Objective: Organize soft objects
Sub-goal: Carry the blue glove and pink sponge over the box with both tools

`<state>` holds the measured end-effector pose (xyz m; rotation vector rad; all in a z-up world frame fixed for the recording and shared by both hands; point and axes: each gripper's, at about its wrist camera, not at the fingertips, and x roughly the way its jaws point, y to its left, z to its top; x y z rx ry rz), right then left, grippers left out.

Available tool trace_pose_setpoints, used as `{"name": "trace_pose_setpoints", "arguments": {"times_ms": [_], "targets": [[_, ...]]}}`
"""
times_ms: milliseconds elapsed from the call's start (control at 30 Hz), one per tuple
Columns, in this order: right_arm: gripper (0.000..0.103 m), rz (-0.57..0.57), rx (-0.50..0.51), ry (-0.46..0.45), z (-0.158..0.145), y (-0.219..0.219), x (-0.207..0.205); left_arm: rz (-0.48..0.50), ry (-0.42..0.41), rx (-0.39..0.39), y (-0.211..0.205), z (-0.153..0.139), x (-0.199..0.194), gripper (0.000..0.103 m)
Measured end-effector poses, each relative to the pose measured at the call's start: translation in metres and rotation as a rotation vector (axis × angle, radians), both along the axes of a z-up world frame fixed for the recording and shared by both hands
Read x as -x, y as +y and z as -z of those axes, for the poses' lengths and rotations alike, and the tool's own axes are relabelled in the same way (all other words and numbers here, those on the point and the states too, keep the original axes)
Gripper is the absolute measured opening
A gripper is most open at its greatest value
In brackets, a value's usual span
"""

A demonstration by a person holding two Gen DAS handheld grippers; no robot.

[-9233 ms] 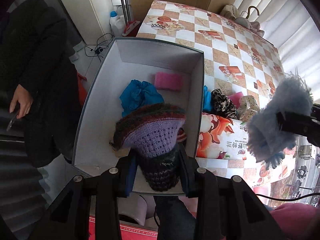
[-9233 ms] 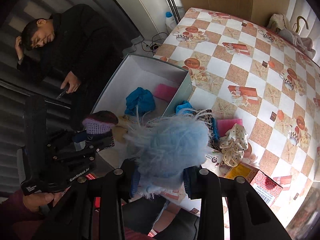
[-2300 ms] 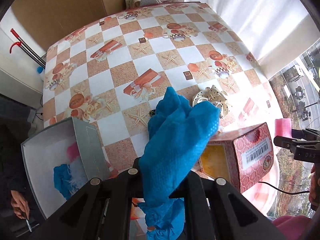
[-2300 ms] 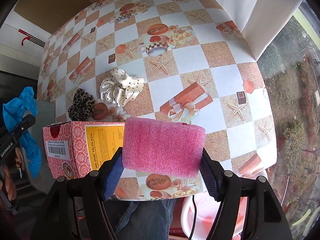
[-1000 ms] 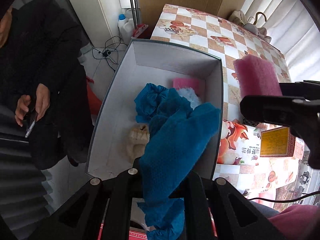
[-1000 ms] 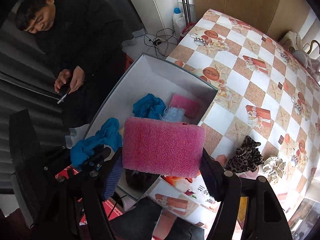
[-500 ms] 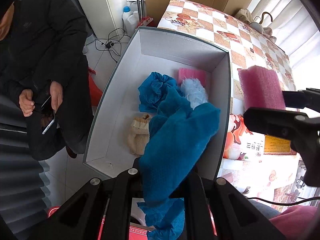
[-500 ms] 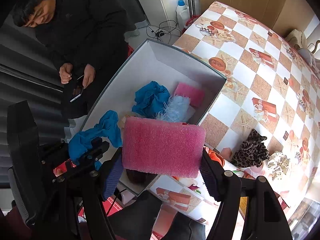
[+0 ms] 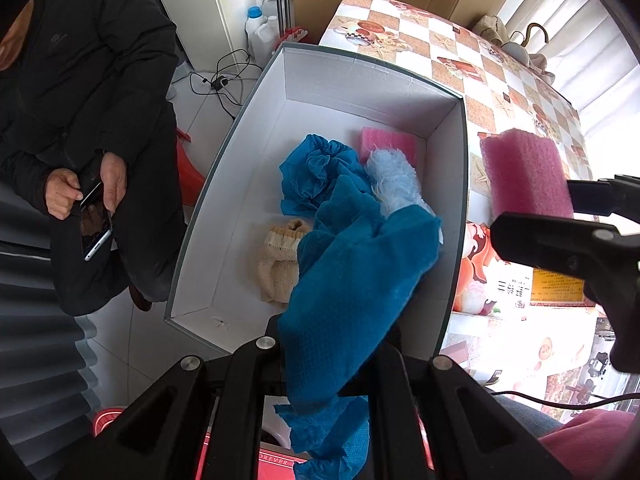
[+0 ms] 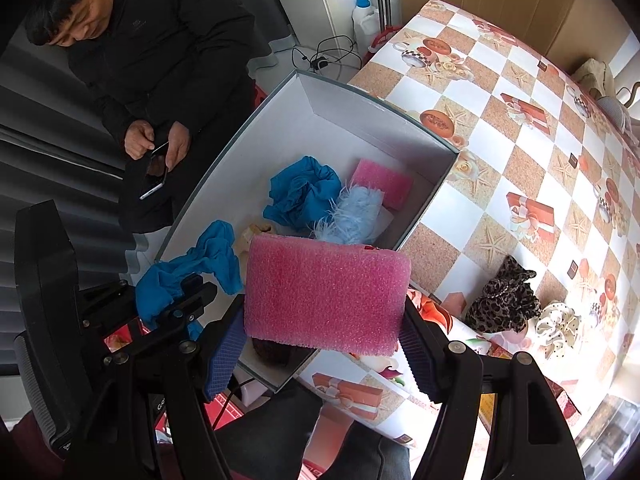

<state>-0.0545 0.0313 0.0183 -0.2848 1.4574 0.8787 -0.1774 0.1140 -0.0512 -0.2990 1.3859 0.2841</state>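
We hold two sets of tongs over a large white-lined open cardboard box [image 9: 256, 168] that sits at the edge of a bench covered with an orange-and-white checked oilcloth [image 10: 500, 152]. Our left tongs [image 9: 328, 360] are pinched tight on a crumpled teal blue cloth [image 9: 360, 280], which hangs above the near end of the box. Our right tongs [image 10: 324, 340] stand about half open, clamped on the two ends of a pink rectangular foam block [image 10: 326, 294], held above the box's right wall.

Inside the box lie a bunched blue fabric piece [image 9: 316, 172], a fluffy pale blue item [image 9: 394, 182], a second pink foam pad [image 9: 386, 142] against the far wall, and a beige knitted piece [image 9: 280, 266]. On the bench, beside the box, sit a leopard-print scrunchie [image 10: 504, 302] and a cream polka-dot scrunchie [image 10: 558, 328]. A person in a black jacket [image 10: 160, 52] sits left of the box, holding a phone [image 10: 154, 178]
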Motion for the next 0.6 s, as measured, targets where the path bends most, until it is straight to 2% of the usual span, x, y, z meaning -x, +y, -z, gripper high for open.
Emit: {"name": "trace_pose_setpoints", "arguments": {"times_ms": [600], "targets": [[0.072,-0.034,0.021,-0.015,0.005,0.011,-0.007,0.008,0.016,0.007,0.002,0.006,-0.003,0.011]]}}
